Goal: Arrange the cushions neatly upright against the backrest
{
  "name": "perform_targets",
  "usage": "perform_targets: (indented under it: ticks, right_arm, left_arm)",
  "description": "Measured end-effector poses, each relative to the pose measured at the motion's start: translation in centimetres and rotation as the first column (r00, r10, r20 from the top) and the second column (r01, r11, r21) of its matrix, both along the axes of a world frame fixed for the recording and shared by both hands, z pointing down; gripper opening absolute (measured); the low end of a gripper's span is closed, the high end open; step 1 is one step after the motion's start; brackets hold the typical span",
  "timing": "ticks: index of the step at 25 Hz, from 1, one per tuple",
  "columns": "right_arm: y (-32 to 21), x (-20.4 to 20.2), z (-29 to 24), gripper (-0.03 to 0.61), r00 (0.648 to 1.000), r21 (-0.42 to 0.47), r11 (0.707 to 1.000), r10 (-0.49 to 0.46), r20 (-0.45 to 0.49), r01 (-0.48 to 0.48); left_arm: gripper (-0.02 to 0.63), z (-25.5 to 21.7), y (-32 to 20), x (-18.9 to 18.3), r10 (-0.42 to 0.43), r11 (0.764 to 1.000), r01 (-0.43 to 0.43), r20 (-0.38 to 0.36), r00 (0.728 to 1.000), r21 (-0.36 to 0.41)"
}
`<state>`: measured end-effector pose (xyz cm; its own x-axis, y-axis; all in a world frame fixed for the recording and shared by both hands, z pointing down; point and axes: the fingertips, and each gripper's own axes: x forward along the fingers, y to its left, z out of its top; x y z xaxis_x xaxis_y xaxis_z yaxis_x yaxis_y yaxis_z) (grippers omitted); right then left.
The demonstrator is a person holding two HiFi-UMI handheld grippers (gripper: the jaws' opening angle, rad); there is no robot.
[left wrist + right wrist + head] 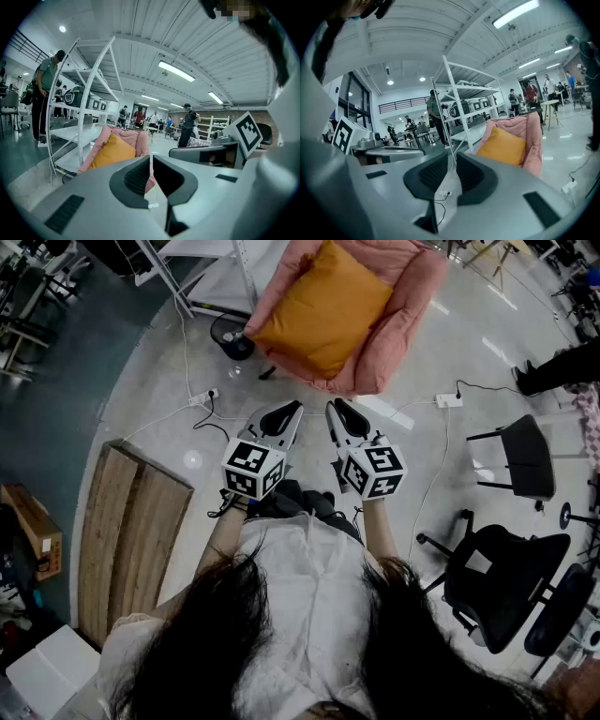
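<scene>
**Pink armchair, mustard cushion: the approach comes first**

Polished pale-grey concrete floor [469, 343] takes up most of the head view. At twelve o'clock, well apart from the person, stands a padded, rounded armchair in soft pink fabric [417, 315]. One plump, square cushion in mustard-yellow cloth [323, 310] sits in its hollow. It leans on the backrest but is turned askew, with a corner pointing toward one o'clock. No other cushion shows.

The grey, hard-plastic left tongs [289, 413] and the matching right tongs [339, 413] are held side by side. Both aim toward twelve o'clock, slightly downward. Both are clenched on nothing, their ribbed black pads all but meeting.

By my reading, the step in hand is the approach, and no cushion is touched yet. The next move calls for stepping close, spreading the tongs and pinching the cushion's yielding edge. It can then be squared upright against the backrest.
</scene>
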<state>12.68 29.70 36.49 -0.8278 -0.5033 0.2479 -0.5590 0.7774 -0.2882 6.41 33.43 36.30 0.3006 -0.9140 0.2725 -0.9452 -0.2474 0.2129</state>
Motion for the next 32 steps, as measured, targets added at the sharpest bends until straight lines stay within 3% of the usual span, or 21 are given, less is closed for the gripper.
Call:
perform_targets:
  ticks: [23,32]
  right_arm:
    - [3.2,-4.1,0.1,0.071,0.996,-0.031,0.997,0.076,0.055,-0.075]
    - [3.4,-3.3,1.1,0.071,0.991,-0.059,0.990,0.133,0.031,-0.131]
  left_arm:
    - [0.029,-0.2,2.4,-4.9,0.072,0.997,-0.072,0.019,0.997,0.022]
    - [0.029,0.8,2.0,-6.0,0.090,0.996,-0.090,-0.022,0.996,0.007]
